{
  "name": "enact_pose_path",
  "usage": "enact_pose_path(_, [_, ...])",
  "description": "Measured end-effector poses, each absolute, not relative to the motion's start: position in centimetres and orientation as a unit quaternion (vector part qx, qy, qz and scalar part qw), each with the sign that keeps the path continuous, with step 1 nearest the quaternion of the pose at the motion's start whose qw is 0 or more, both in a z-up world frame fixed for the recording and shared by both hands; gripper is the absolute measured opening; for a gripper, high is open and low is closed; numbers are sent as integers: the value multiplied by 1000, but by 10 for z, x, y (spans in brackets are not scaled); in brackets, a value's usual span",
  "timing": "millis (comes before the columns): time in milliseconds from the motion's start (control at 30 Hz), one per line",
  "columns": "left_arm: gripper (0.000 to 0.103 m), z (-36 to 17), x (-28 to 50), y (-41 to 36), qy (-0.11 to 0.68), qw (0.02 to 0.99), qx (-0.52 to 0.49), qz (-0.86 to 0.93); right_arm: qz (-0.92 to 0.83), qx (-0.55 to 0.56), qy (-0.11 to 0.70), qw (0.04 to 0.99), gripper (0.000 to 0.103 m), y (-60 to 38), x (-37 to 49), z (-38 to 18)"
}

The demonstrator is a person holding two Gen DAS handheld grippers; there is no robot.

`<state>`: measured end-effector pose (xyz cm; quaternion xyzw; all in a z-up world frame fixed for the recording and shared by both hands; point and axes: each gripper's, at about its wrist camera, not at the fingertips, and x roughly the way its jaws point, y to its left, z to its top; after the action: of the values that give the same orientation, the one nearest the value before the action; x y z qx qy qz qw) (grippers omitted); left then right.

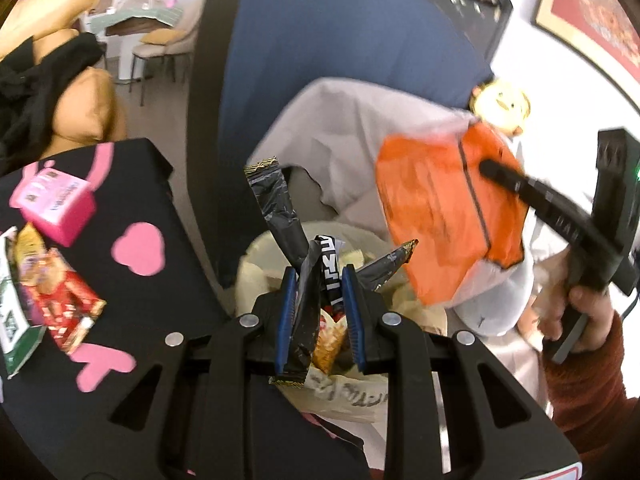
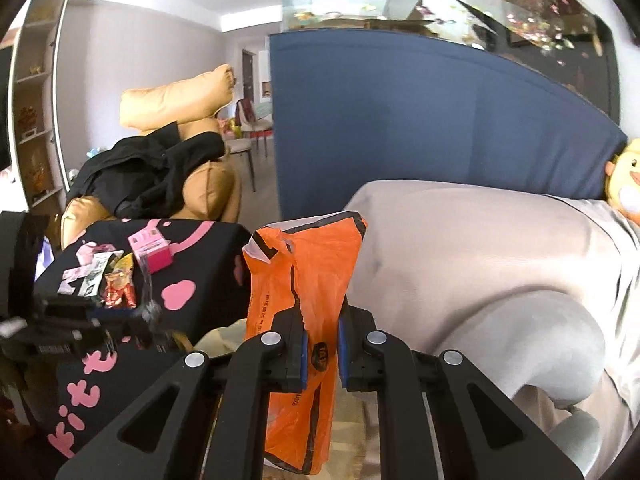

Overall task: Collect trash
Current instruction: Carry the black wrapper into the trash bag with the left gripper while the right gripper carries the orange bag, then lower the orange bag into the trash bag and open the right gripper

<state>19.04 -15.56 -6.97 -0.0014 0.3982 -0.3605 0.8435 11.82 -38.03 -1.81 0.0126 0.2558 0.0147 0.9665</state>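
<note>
My left gripper [image 1: 320,276] is shut on a bunch of crumpled black wrappers [image 1: 280,208] that stick up between its blue pads. Right below it is a bin with a cream liner [image 1: 256,264] holding more rubbish. My right gripper [image 2: 322,344] is shut on a thin orange plastic bag [image 2: 308,264], which hangs upright beside the bin. The left wrist view shows that bag [image 1: 436,216] at the right, held by the right gripper [image 1: 492,170] in a hand with a red sleeve. The left gripper [image 2: 148,312] appears blurred at the left of the right wrist view.
A black table with pink hearts [image 1: 160,200] carries a pink box [image 1: 56,204], a red wrapper [image 1: 64,304] and a green-and-white packet [image 1: 12,332]. Behind stand a blue panel [image 2: 400,120], a grey sofa [image 2: 480,260], a yellow plush toy [image 2: 628,176] and a tan armchair with black clothes [image 2: 160,168].
</note>
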Motion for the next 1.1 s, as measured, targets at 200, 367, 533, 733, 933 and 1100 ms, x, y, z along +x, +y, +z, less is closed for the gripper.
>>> enact_pose_path(200, [22, -96, 186, -184, 423, 824, 20, -375, 1, 25, 258, 966, 12, -395, 114, -24])
enact_pose_path(367, [22, -111, 185, -194, 438, 814, 27, -380, -4, 26, 255, 967, 12, -397, 112, -26])
enact_pose_path(533, [47, -118, 193, -192, 455, 806, 7, -379, -3, 27, 253, 967, 12, -393, 113, -26])
enact_pose_path(733, [48, -107, 204, -158, 454, 821, -29, -345, 8, 23, 253, 967, 12, -382, 116, -31])
enact_pose_path(933, [53, -89, 196, -116, 419, 853, -36, -310, 31, 10, 266, 964, 12, -355, 125, -53])
enact_pose_path(1100, [55, -84, 191, -77, 405, 870, -43, -279, 66, 18, 309, 949, 12, -326, 141, -93])
